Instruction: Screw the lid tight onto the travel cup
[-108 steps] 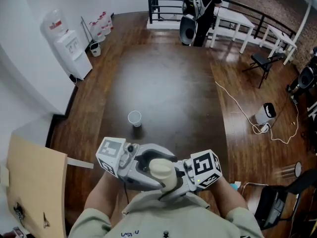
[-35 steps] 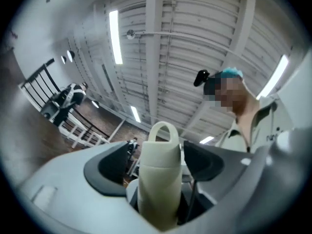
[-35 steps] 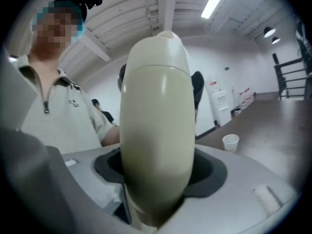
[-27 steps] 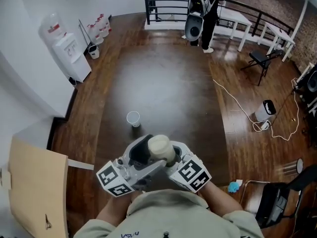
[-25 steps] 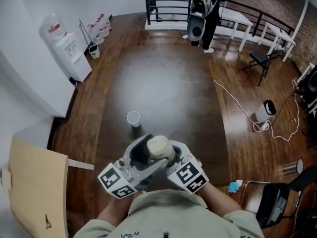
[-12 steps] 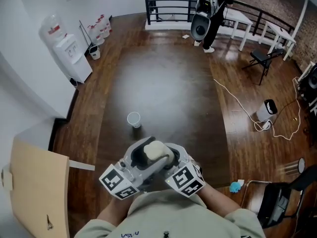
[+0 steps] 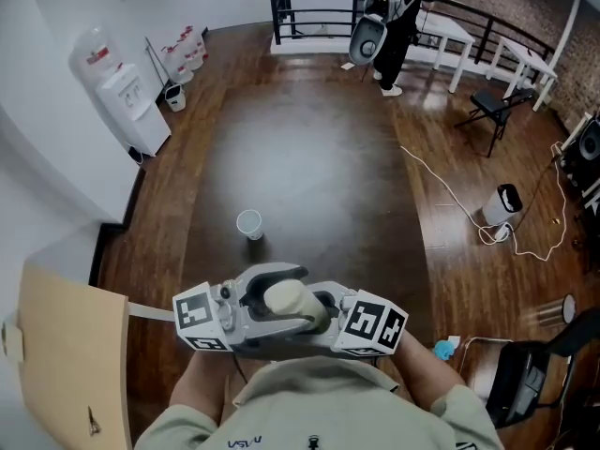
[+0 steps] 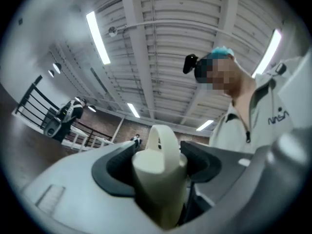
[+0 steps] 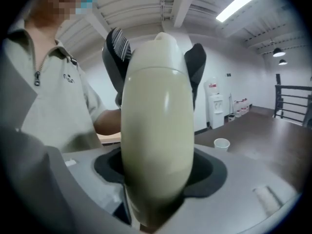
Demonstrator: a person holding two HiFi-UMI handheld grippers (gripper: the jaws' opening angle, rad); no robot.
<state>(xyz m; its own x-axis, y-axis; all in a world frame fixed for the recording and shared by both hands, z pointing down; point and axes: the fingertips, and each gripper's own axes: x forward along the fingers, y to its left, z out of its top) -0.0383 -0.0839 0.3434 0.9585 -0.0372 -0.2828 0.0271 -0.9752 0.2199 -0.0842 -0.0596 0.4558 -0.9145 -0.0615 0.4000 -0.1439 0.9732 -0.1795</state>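
The travel cup (image 7: 286, 298) is held up in the air, on the person's side of the paper cup (image 7: 248, 223) that stands on the desk (image 7: 309, 157). Its cream shell looks hard, smooth and glossy. I judge it stiff and fairly light, but slippery under a twist, and the rounded body could creep along the pads.

The lid (image 8: 158, 155) carries a thin loop handle (image 8: 163, 135). That loop seems a poor place to turn from; the lid's round flank is the better hold.

The left tongs (image 8: 158, 162), reaching in from the paper cup's left, have just been closing, and their pads now press the lid's sides. The right tongs (image 9: 158, 172), from the paper cup's right, stand wide but clamp the cup's broad body.
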